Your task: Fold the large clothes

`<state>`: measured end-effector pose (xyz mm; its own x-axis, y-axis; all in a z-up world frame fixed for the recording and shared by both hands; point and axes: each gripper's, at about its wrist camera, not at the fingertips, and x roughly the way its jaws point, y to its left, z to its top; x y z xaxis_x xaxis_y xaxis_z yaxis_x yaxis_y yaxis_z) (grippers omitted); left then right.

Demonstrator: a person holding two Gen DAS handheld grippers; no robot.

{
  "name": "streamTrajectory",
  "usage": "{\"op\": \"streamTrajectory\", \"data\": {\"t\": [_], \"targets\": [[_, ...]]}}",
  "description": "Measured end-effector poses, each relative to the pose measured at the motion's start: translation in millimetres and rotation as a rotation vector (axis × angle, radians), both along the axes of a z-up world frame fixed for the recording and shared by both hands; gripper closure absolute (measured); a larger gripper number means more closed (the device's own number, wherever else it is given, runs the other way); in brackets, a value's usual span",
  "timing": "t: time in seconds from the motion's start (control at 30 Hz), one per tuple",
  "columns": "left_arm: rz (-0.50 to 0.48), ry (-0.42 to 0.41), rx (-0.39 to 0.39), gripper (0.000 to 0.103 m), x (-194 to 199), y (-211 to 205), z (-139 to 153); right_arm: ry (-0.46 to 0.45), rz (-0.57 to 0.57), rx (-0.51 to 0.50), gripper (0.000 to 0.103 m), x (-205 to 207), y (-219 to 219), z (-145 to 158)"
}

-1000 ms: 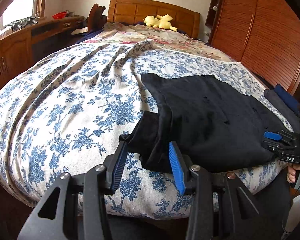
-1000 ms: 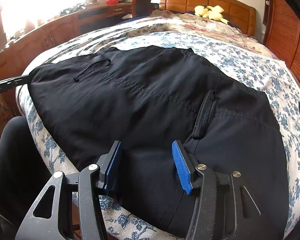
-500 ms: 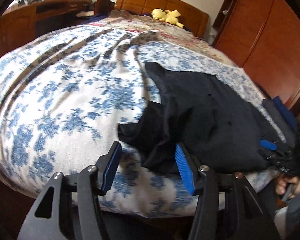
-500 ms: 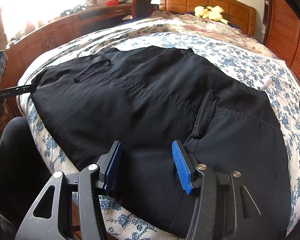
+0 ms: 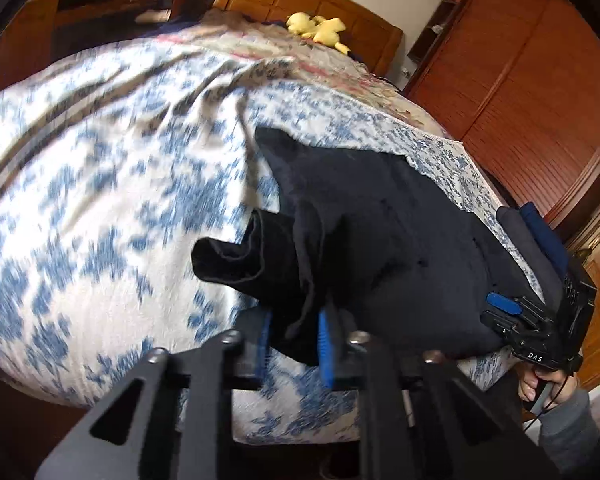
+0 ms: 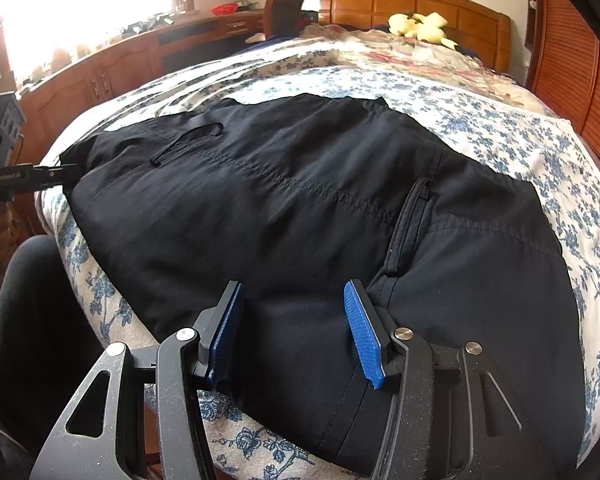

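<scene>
A pair of black trousers [image 6: 300,208] lies spread across the foot of a bed with a blue floral cover [image 6: 479,120]. My left gripper [image 5: 294,340] is shut on the bunched left edge of the trousers [image 5: 292,264] and lifts it off the cover. It also shows at the left edge of the right wrist view [image 6: 66,172]. My right gripper [image 6: 296,324] is open, its blue pads astride the trousers' near edge beside a pocket seam [image 6: 411,220]. It also shows in the left wrist view [image 5: 507,312].
A yellow plush toy [image 6: 419,26] lies by the wooden headboard [image 6: 411,0]. A wooden dresser [image 6: 112,72] runs along the left, a slatted wardrobe [image 5: 531,92] along the right. Folded dark clothes [image 5: 535,232] sit at the bed's right edge.
My left gripper has closed on the left edge of the trousers and raised it, bunching the cloth. My right gripper has stayed open in place.
</scene>
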<state>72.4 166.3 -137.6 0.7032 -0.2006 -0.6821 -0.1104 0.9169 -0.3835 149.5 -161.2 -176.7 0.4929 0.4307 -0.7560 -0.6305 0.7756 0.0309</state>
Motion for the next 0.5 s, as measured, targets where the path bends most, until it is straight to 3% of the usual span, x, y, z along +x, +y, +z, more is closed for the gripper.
{"op": "streamTrajectory", "data": {"t": [0.2,0.3,0.5], "targets": [[-0.041,-0.133,0.111,0.098,18.0,-41.2,68.8,-0.005,-0.011,0.027,0.051,-4.3,-11.2,14.6],[-0.111,-0.198,0.139,0.1,34.9,-77.0,102.7,-0.025,-0.047,0.054,0.051,-7.7,-33.0,28.0],[-0.272,-0.261,0.182,0.101,69.7,-164.5,139.6,-0.075,-0.15,0.089,0.052,-14.7,-92.6,51.9]]}}
